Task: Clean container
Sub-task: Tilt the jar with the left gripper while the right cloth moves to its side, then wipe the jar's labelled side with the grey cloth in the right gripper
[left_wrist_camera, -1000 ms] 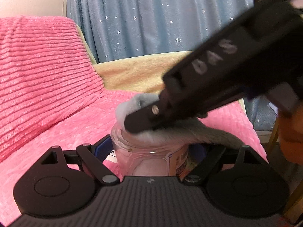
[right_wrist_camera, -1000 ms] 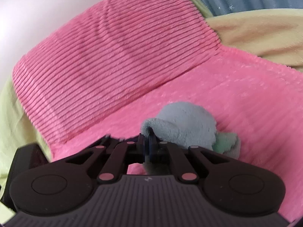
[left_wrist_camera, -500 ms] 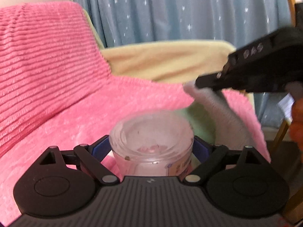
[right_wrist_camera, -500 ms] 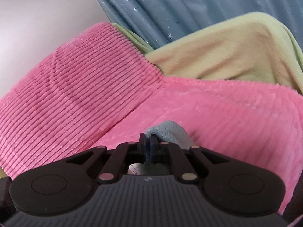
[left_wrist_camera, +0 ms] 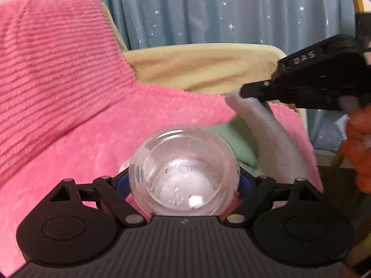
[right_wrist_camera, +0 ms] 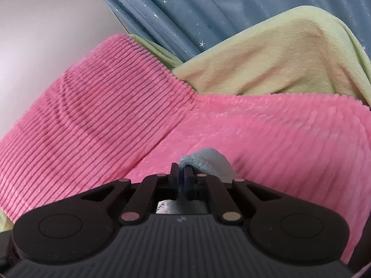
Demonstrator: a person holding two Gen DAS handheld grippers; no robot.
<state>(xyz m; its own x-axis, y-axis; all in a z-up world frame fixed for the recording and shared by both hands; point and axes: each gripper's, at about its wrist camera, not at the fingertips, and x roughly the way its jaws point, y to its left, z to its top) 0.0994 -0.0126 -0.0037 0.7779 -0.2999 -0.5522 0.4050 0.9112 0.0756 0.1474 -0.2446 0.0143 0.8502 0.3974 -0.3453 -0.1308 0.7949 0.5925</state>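
So the clear jar (left_wrist_camera: pixel 184 173) sits clamped between the blue pads of the left gripper (left_wrist_camera: pixel 184 183), right at the front of that tool, and it's tipped so its open mouth points back toward the left wrist camera, long axis running along the fingers and away toward the pink ribbed blanket (left_wrist_camera: pixel 69 92). You look straight down into it: a few specks and a white bright spot near the bottom, can't tell if that's residue or just glare. Up and to the right of the jar, clear of the rim, the right gripper (left_wrist_camera: pixel 243 91) has its fingers pinched tight on a grey microfibre cloth (left_wrist_camera: pixel 273 139) that hangs down past the jar's right side, with a green layer (left_wrist_camera: pixel 238 148) showing under it. From the right wrist view the same cloth (right_wrist_camera: pixel 206 159) pokes out from between the closed fingers over the blanket. My guess is this is mid-wipe, cloth out of the jar: either a pause between passes or the end of wiping, can't say which. If another pass is due, the cloth's bunched end needs lining up with the mouth and pushing in along the jar's axis while the left grip stays firm. Behind the jar there's a yellow throw (left_wrist_camera: pixel 204 69) and a blue star curtain (left_wrist_camera: pixel 220 11).
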